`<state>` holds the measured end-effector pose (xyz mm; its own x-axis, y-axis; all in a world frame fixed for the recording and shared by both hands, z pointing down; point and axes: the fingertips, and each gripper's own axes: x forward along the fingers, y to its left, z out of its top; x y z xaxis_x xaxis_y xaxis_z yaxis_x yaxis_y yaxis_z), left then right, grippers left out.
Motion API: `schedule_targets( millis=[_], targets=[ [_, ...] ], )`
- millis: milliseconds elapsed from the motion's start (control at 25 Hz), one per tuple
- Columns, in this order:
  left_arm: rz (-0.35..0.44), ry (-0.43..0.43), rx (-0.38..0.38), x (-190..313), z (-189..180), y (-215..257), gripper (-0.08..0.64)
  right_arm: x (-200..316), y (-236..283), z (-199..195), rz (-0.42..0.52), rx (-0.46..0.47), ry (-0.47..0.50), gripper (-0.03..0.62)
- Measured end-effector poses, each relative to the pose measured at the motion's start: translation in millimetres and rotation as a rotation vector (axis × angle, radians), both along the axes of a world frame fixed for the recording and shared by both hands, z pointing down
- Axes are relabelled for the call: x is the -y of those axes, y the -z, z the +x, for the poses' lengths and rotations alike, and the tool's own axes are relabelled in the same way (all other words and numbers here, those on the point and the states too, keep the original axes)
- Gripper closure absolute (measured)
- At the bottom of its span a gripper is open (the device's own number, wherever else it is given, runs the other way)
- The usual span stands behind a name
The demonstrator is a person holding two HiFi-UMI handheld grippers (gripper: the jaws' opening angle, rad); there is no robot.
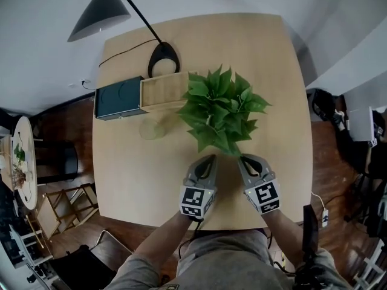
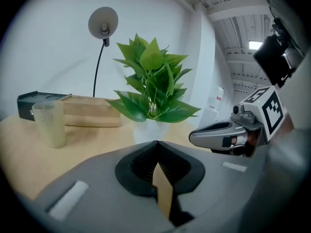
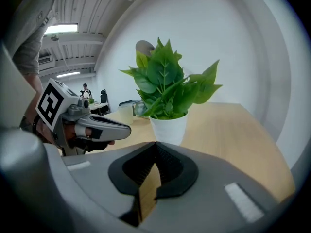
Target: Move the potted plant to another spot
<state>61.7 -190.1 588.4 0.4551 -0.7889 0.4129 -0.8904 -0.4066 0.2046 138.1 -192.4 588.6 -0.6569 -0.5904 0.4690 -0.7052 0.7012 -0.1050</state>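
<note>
The table [image 1: 260,65] is viewed steeply from overhead by the head view. The potted plant [image 2: 153,89], shared by all three, is faced closely and low by both gripper views.

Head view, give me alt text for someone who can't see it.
A leafy green potted plant stands on a light wooden table; the grey left gripper and right gripper, both shut and empty, point at it. Nearby: a pale wooden box, dark teal box, black lamp.
</note>
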Motion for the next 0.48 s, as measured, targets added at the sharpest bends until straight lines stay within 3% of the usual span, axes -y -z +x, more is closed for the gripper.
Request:
schedule_targets(
  millis=[280,480],
  targets=[
    [-0.041,0.013,0.023,13.9,-4.0,-28.7,0.56,14.2,-29.1,-1.2,-0.046,-0.024,0.017,0.586],
    [-0.004,0.005,0.084,25.4,-9.7,-32.7,0.56,23.0,-38.4,1.3,-0.057,-0.044,0.015,0.586]
  ],
)
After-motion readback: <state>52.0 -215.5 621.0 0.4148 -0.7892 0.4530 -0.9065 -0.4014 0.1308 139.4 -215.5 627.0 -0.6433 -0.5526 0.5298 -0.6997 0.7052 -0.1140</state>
